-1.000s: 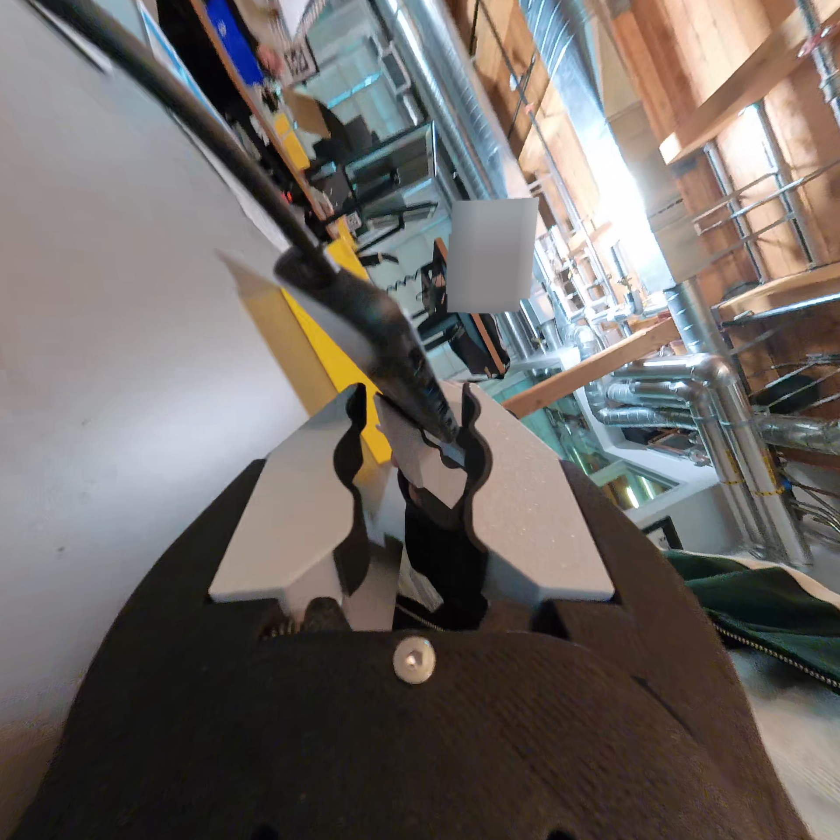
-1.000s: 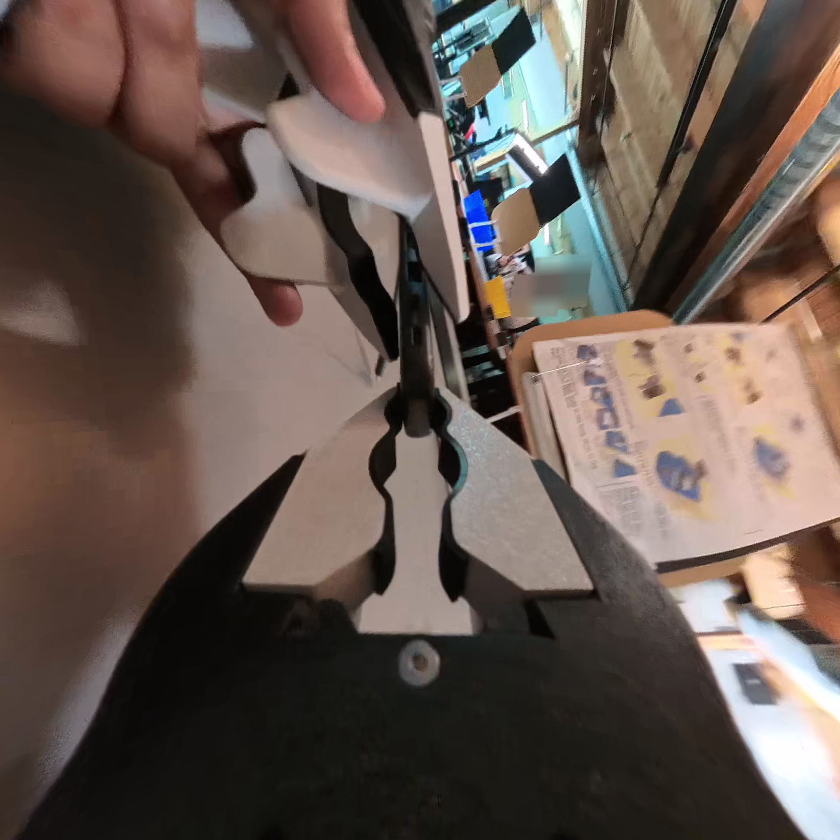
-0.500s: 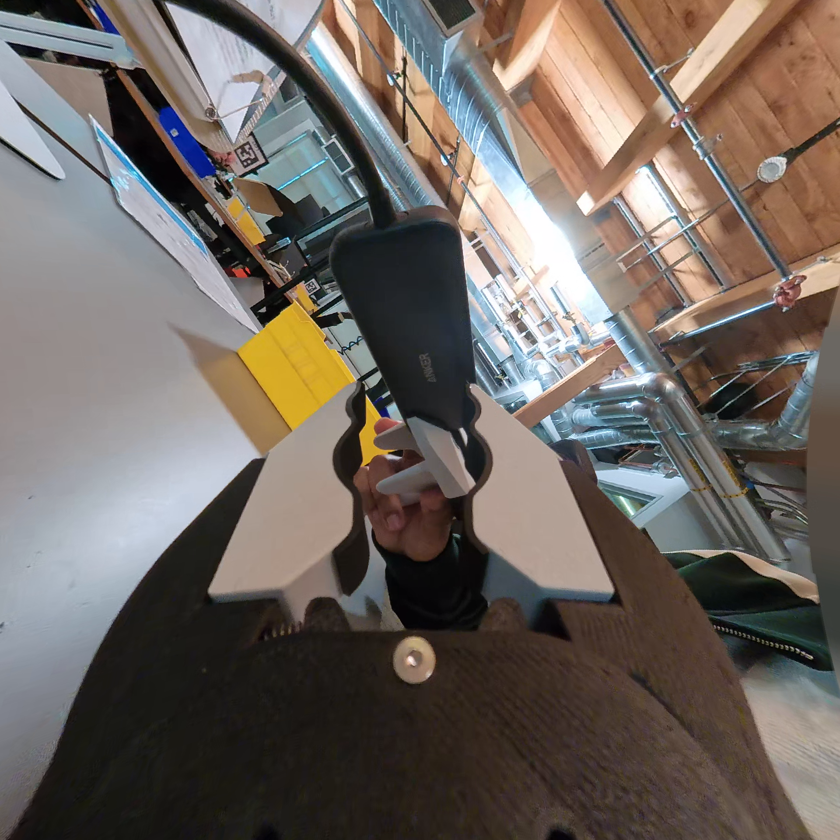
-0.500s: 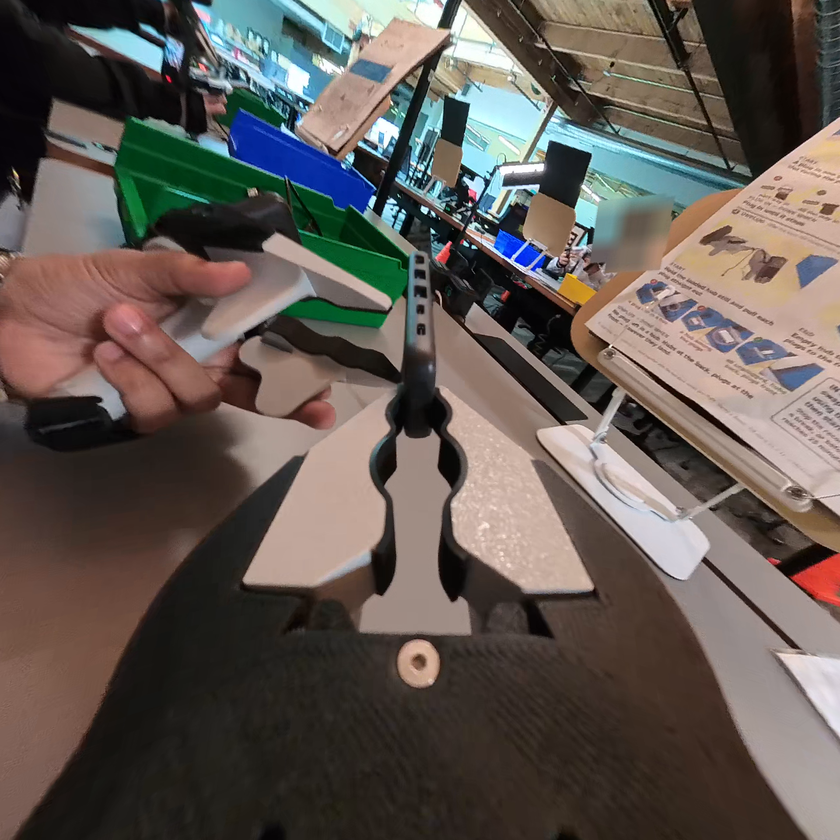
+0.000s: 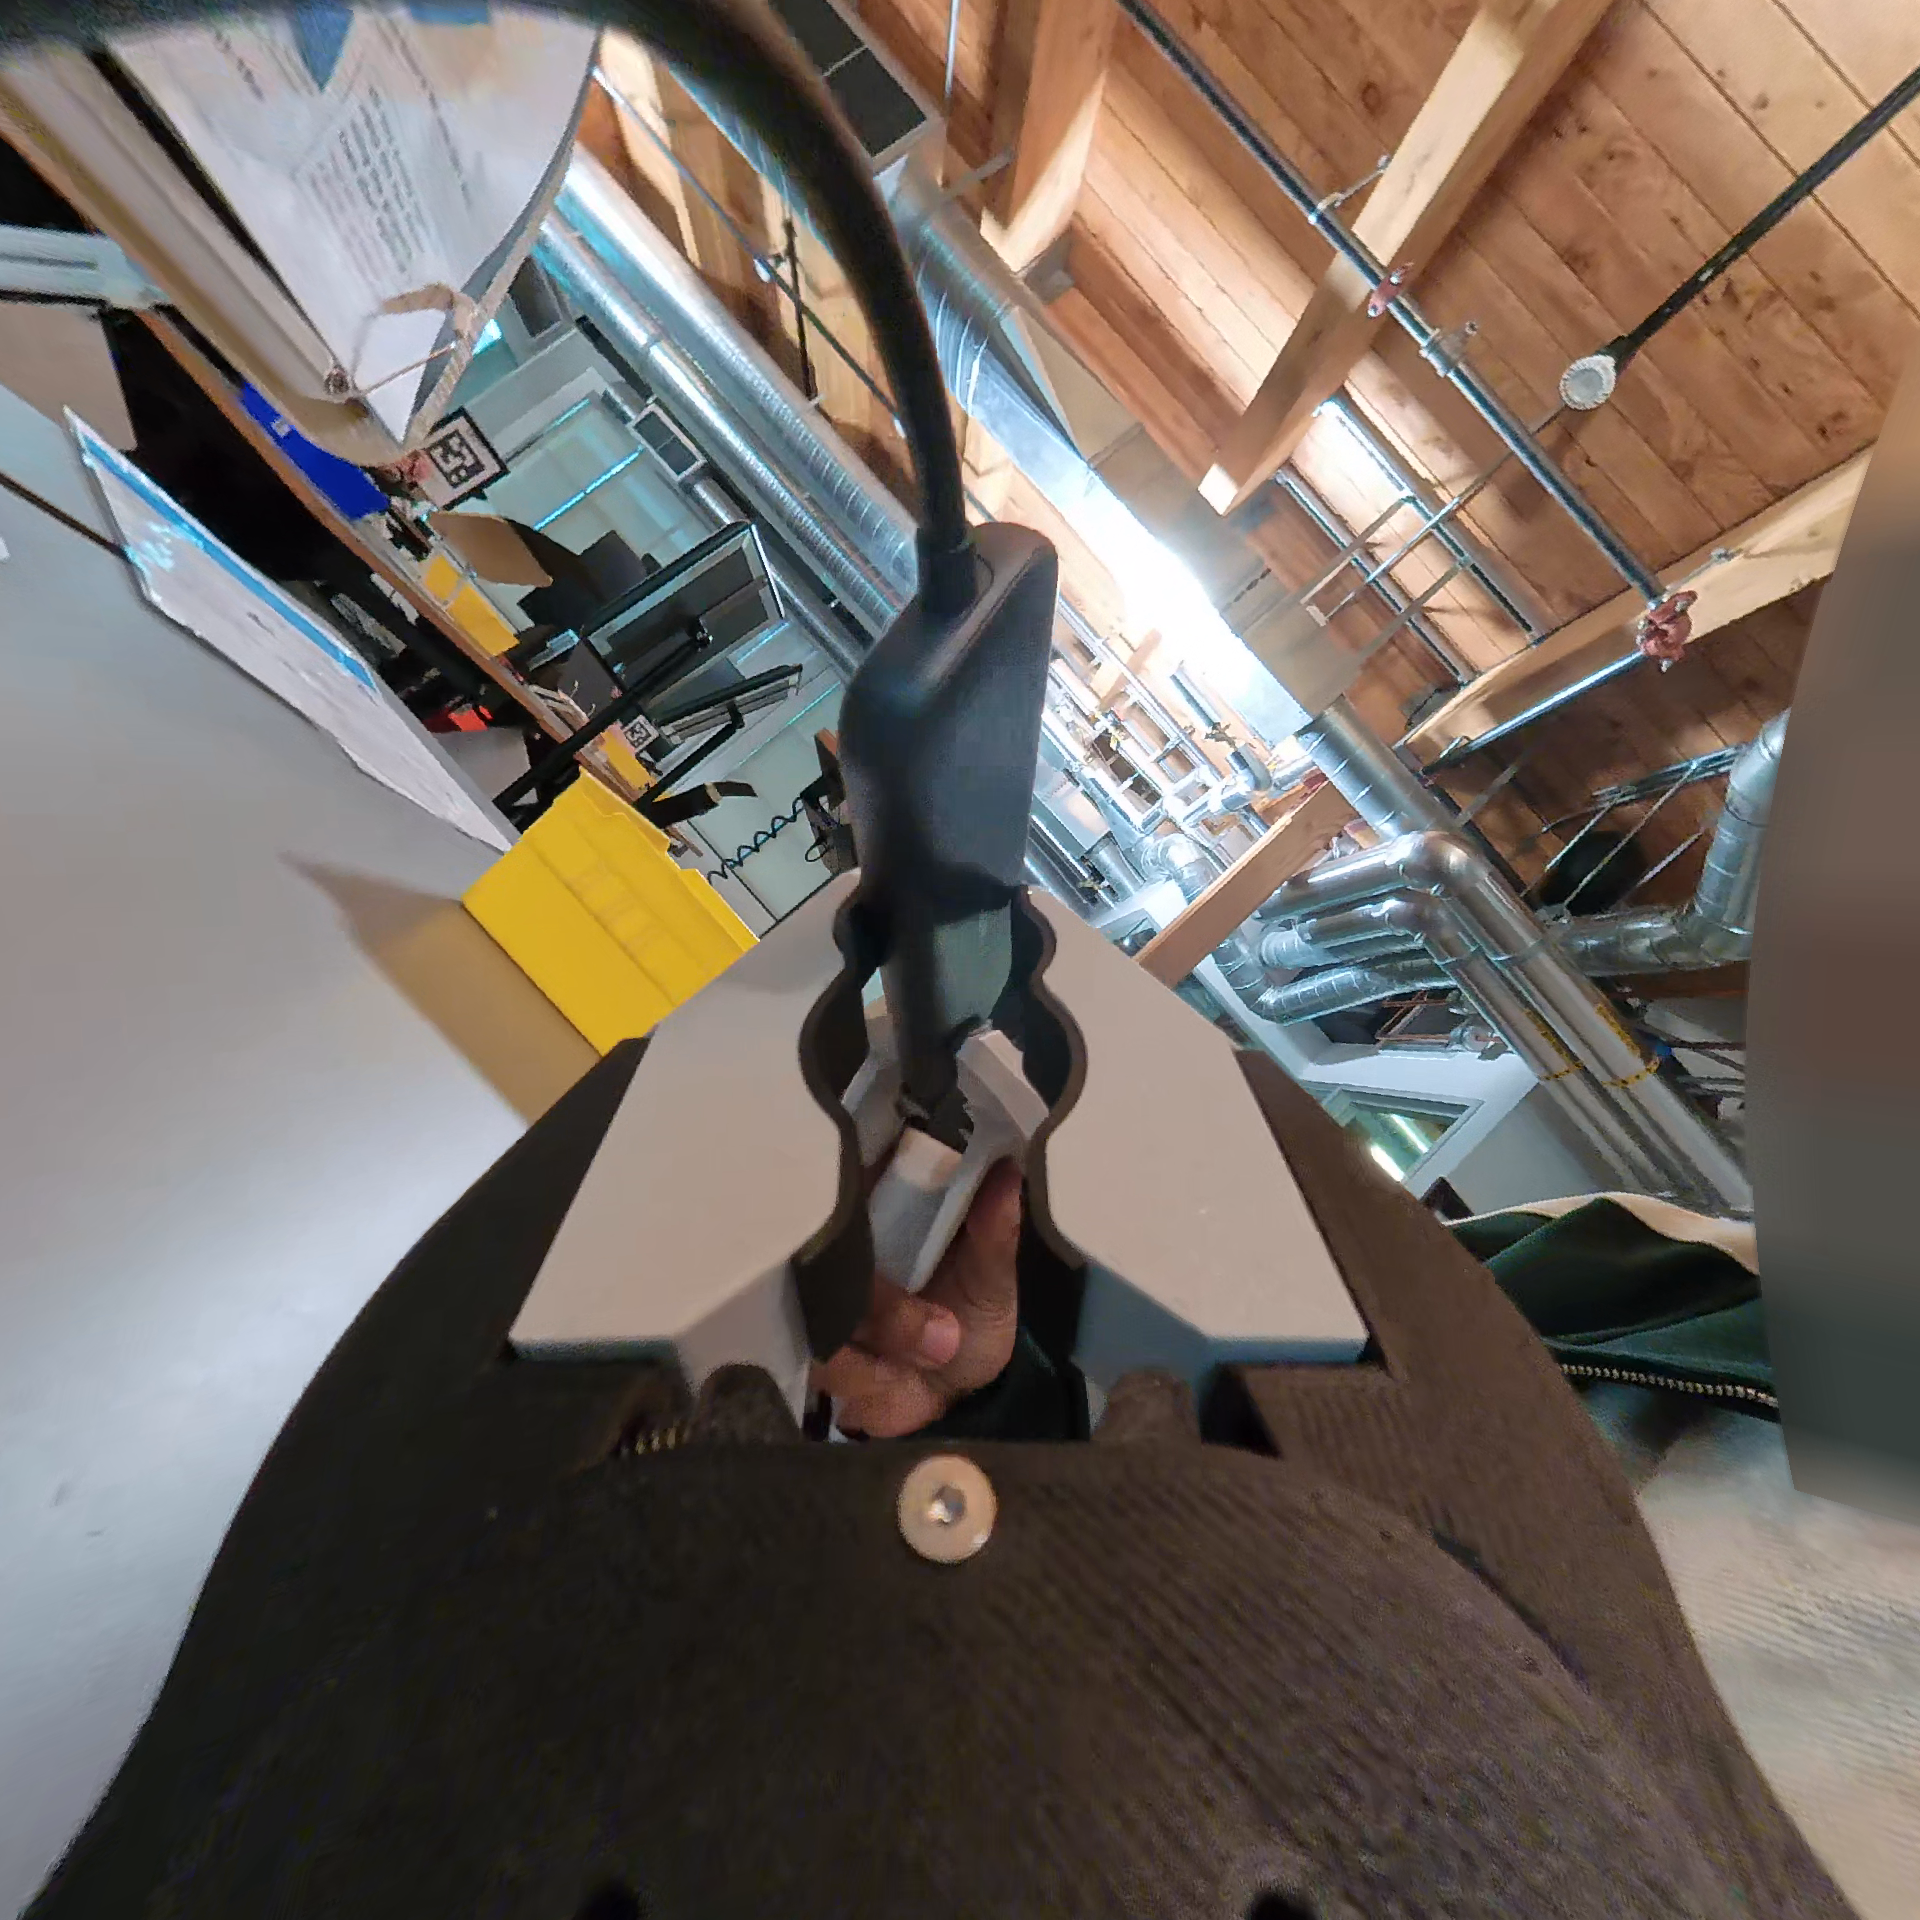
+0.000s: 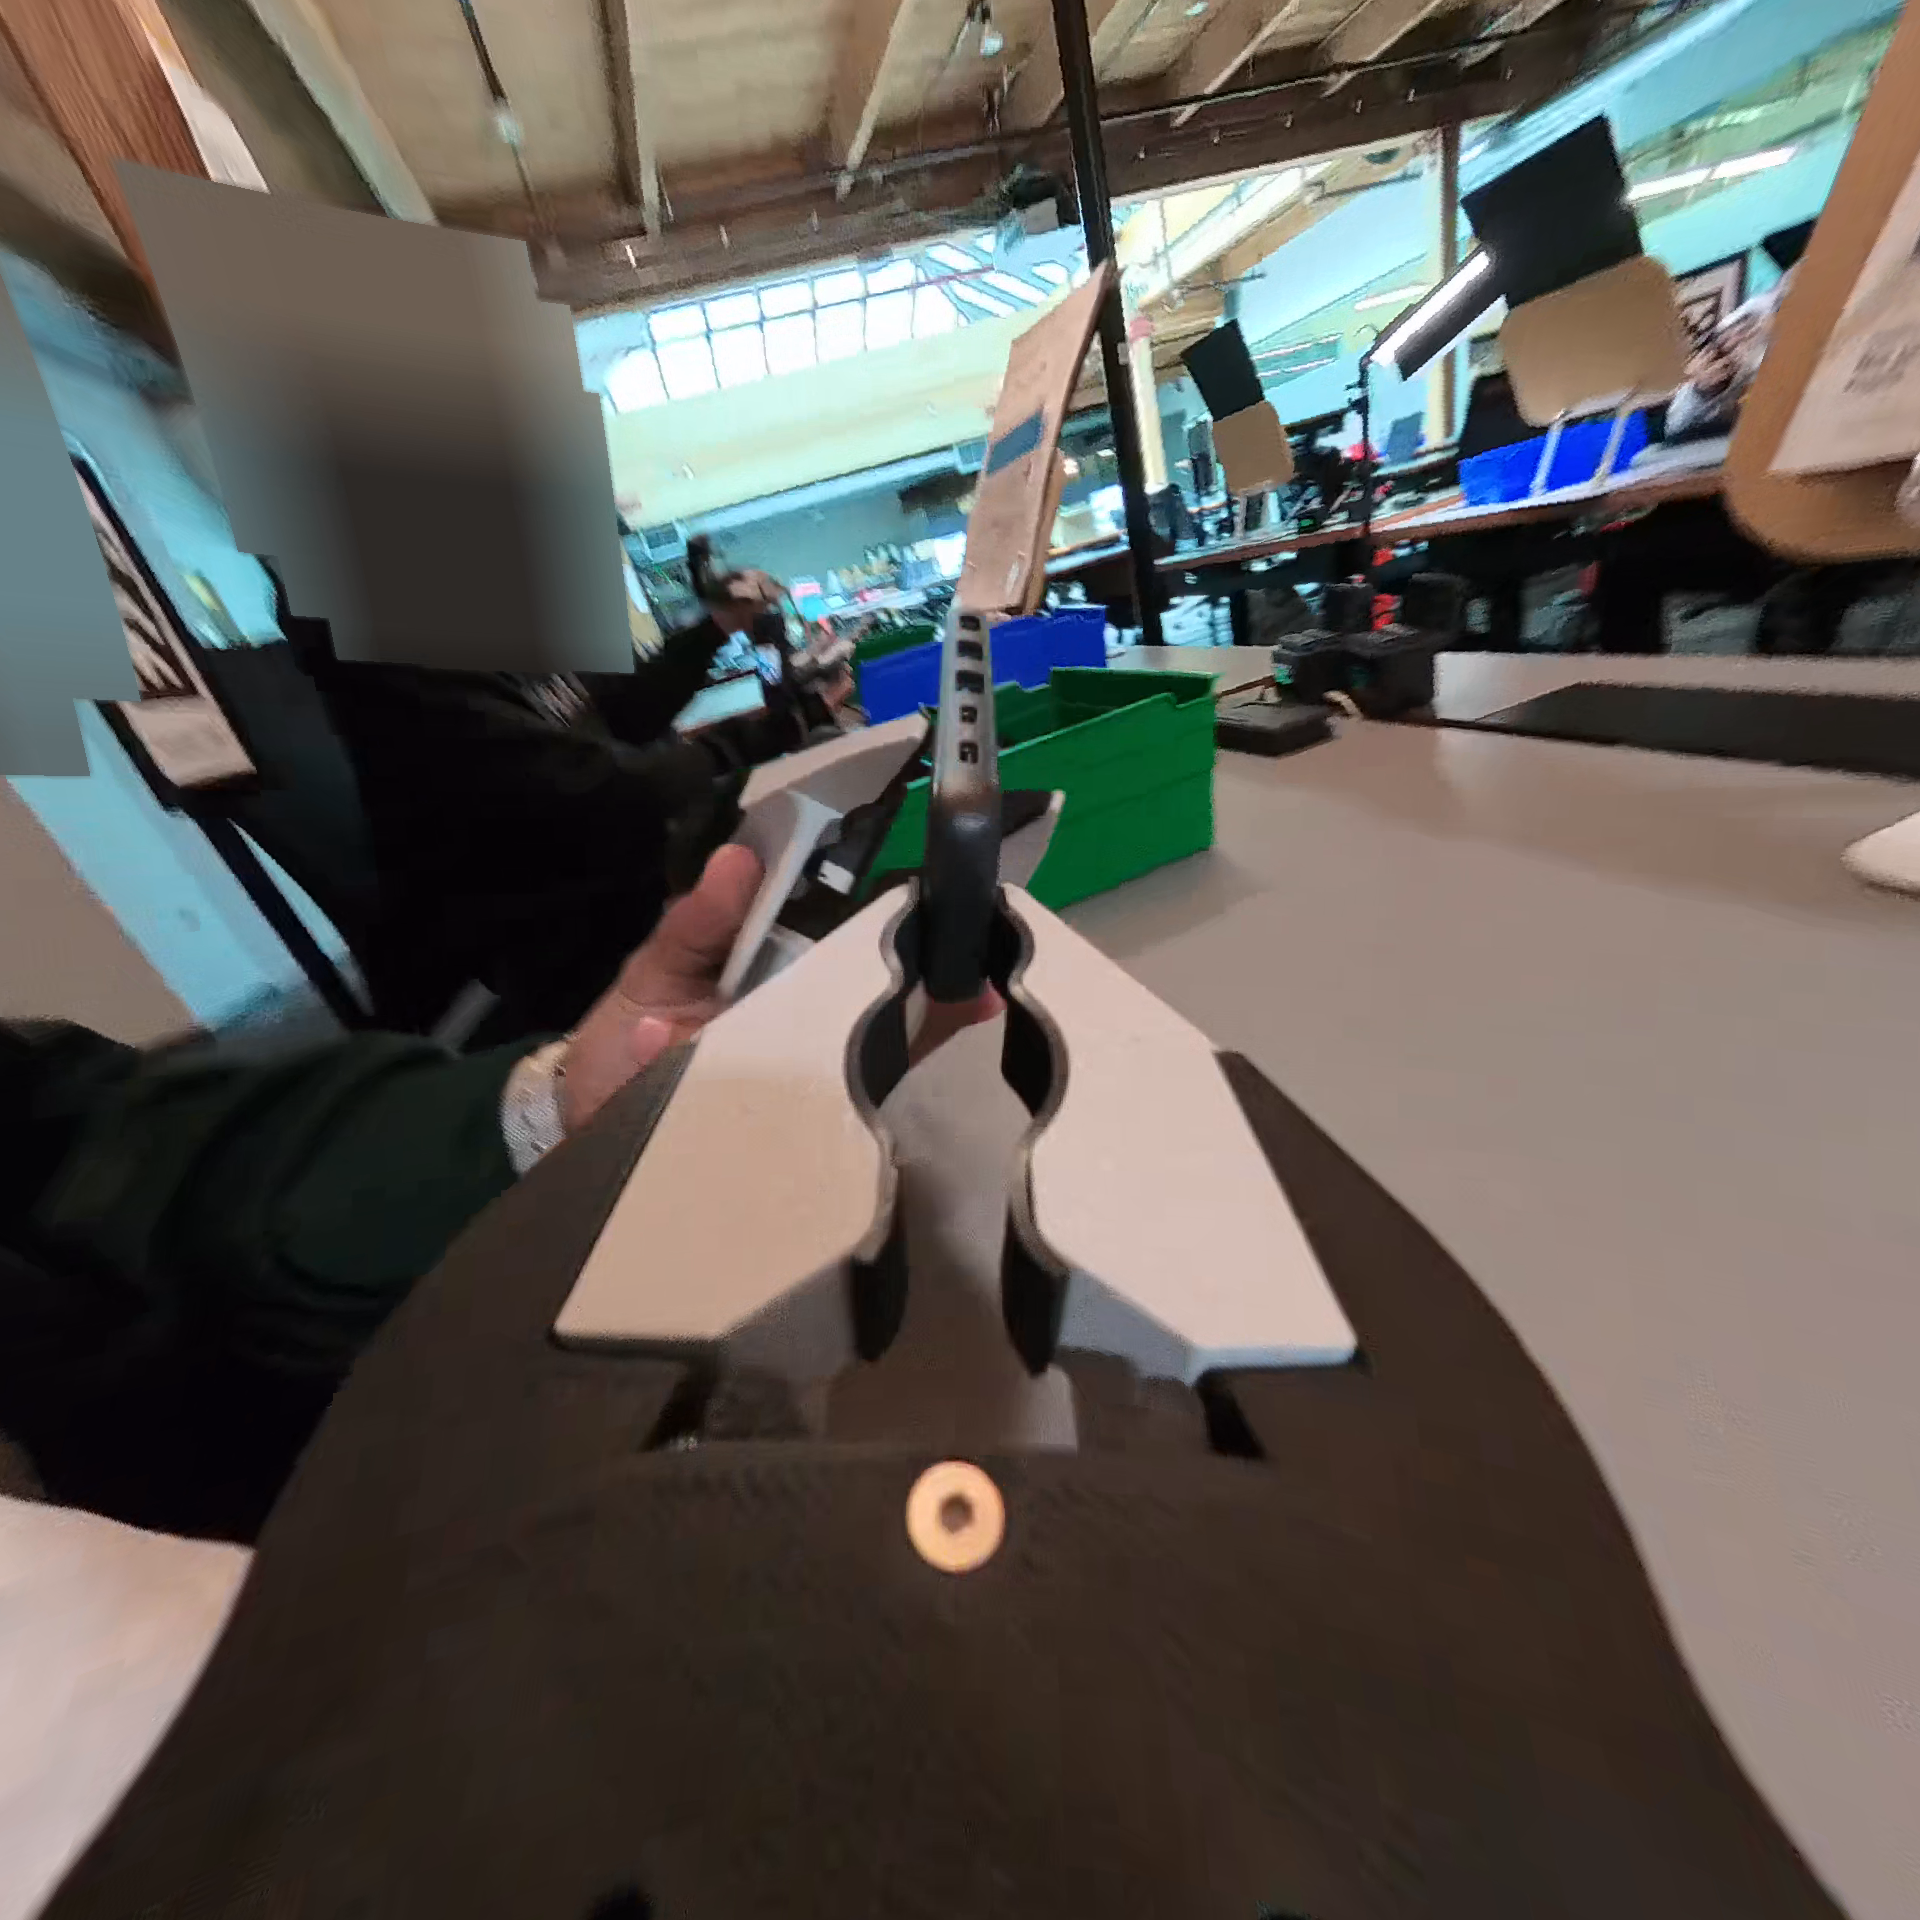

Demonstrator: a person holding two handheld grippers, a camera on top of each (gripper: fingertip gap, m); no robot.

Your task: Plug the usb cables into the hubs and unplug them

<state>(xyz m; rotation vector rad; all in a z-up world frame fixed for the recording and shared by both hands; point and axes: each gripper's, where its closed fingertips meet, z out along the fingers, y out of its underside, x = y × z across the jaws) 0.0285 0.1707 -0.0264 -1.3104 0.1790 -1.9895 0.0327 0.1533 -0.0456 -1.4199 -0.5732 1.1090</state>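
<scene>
A dark slim USB hub (image 6: 966,727) stands upright, its port edge facing the right wrist view. My right gripper (image 6: 956,914) is shut on its lower end. In the left wrist view the hub (image 5: 940,748) rises between my left gripper's (image 5: 940,925) fingertips, and its black cable (image 5: 883,260) curves up and left. The left jaws stand apart around the hub; I cannot tell if they touch it. The right gripper (image 5: 935,1112) shows below, held by a hand. The left gripper (image 6: 914,810) also shows behind the hub in the right wrist view. No loose USB cable is clearly visible.
A grey table (image 6: 1455,987) carries a green bin (image 6: 1122,790) and a blue bin (image 6: 1039,644) at the back. A yellow bin (image 5: 603,914) sits at the table's far edge. A green jacket (image 5: 1610,1299) lies to the right. A sleeved arm (image 6: 260,1195) fills the left.
The right view has swung left and now faces the bins and the person. The hub has turned in the left view, and the left fingertips now sit around it.
</scene>
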